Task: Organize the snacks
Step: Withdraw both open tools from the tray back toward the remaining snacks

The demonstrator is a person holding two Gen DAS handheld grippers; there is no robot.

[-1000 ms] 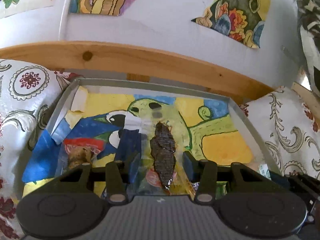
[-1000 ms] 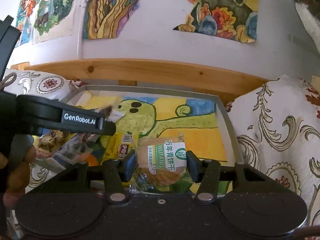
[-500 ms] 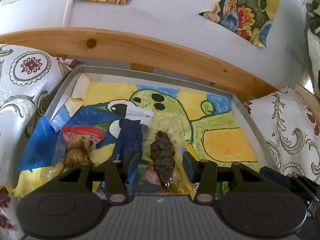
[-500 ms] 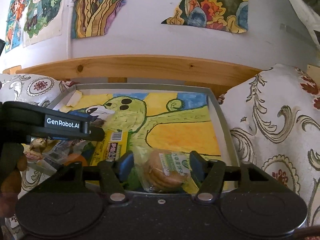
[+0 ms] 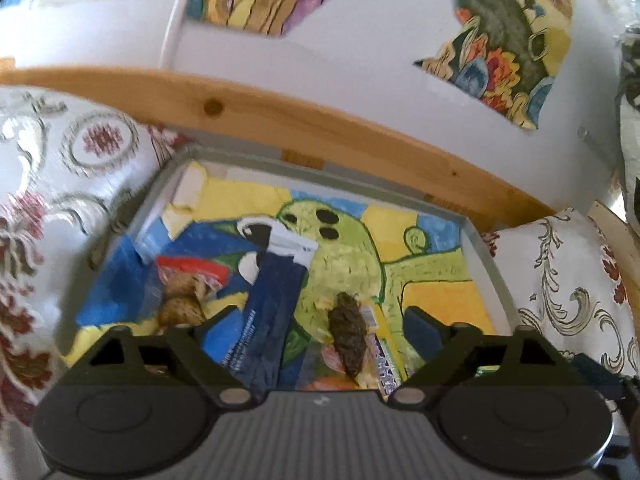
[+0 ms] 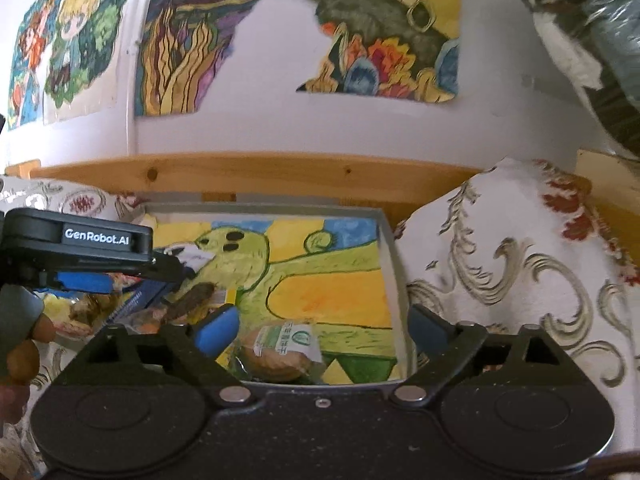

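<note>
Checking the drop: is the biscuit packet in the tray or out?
In. The biscuit packet lies on the tray floor near its front wall, free between the open right gripper fingers.

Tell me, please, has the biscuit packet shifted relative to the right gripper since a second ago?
Yes. The biscuit packet now lies in the tray's near corner, apart from the right gripper, whose open jaws previously pinched it.
</note>
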